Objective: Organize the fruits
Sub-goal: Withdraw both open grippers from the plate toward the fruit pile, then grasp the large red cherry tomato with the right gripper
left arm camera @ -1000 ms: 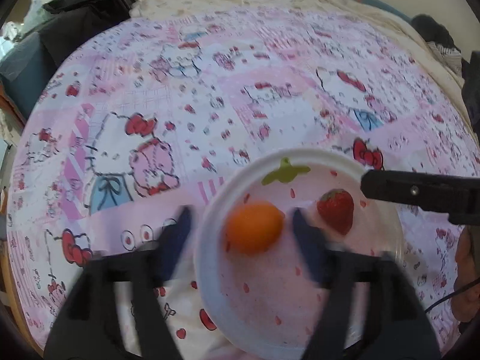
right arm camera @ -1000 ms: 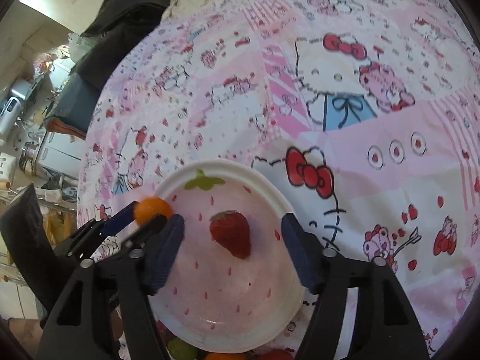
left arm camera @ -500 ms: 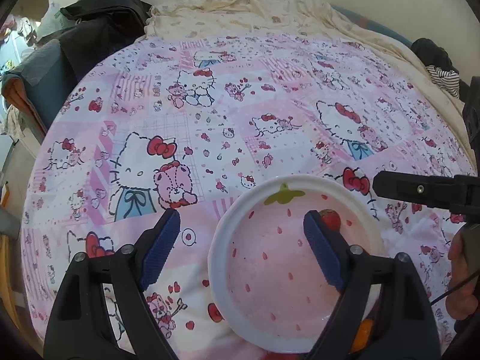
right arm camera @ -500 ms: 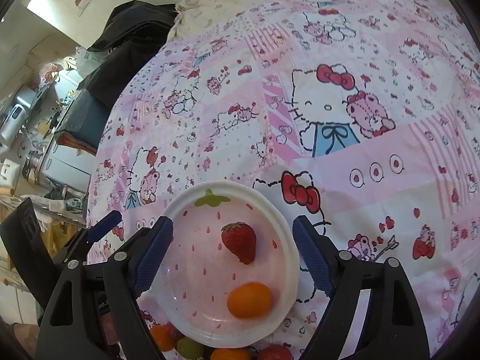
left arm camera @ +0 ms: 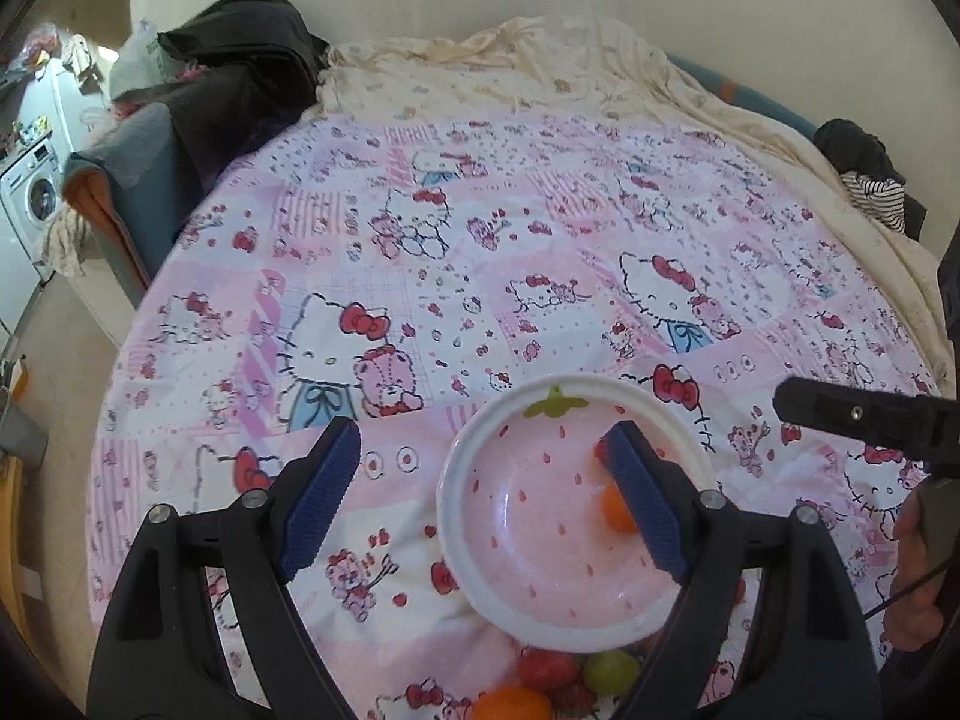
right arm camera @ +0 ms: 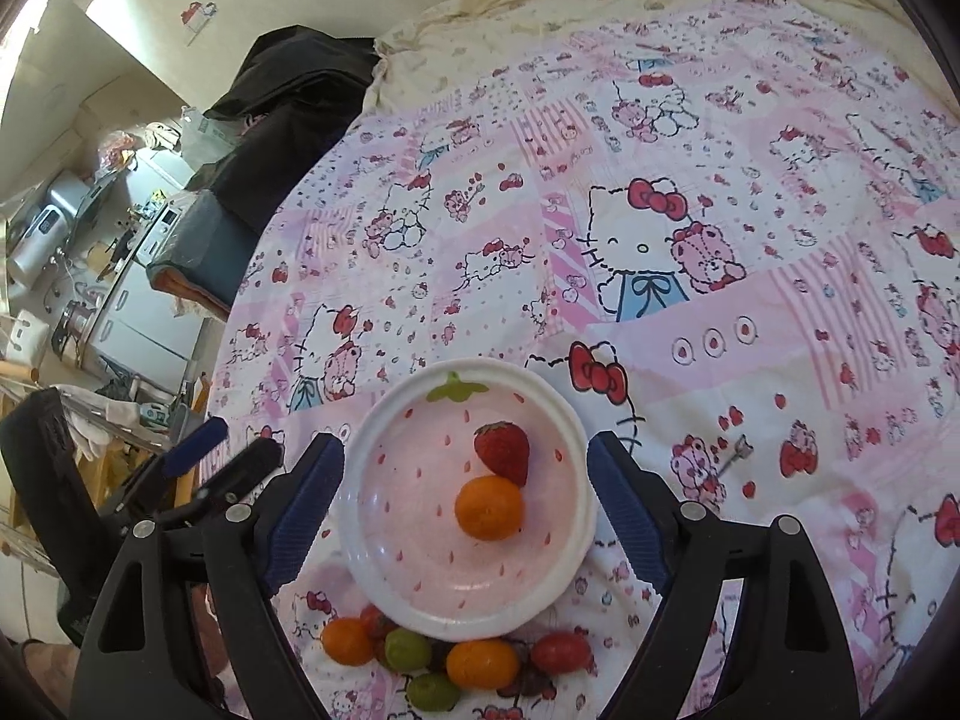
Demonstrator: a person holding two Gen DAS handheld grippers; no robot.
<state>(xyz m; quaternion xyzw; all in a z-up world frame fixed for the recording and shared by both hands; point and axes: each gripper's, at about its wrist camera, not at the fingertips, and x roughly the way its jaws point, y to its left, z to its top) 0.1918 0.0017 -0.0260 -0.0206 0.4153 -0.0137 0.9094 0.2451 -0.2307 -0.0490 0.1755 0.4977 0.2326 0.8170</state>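
Note:
A white and pink strawberry-print bowl [right arm camera: 384,546] sits on the Hello Kitty cloth and holds a strawberry [right arm camera: 503,452] and an orange [right arm camera: 489,507]. Loose oranges [right arm camera: 482,664], green fruits [right arm camera: 408,649] and red fruits [right arm camera: 561,652] lie in front of the bowl. My right gripper [right arm camera: 465,507] is open and empty, its fingers either side of the bowl, above it. My left gripper [left arm camera: 483,495] is open and empty, raised over the bowl's [left arm camera: 516,540] left side; its right finger hides most of the orange [left arm camera: 615,509] and strawberry.
The pink printed cloth [left arm camera: 480,276] covers a bed. Dark clothes [left arm camera: 240,78] are piled at its far left, a cream sheet [left arm camera: 540,60] at the far edge. The bed's left edge drops to a floor with a washing machine [left arm camera: 30,204].
My left gripper let the orange go into the bowl, opened, and pulled up and back. My right gripper also drew back, so the loose fruits in front of the bowl came into view.

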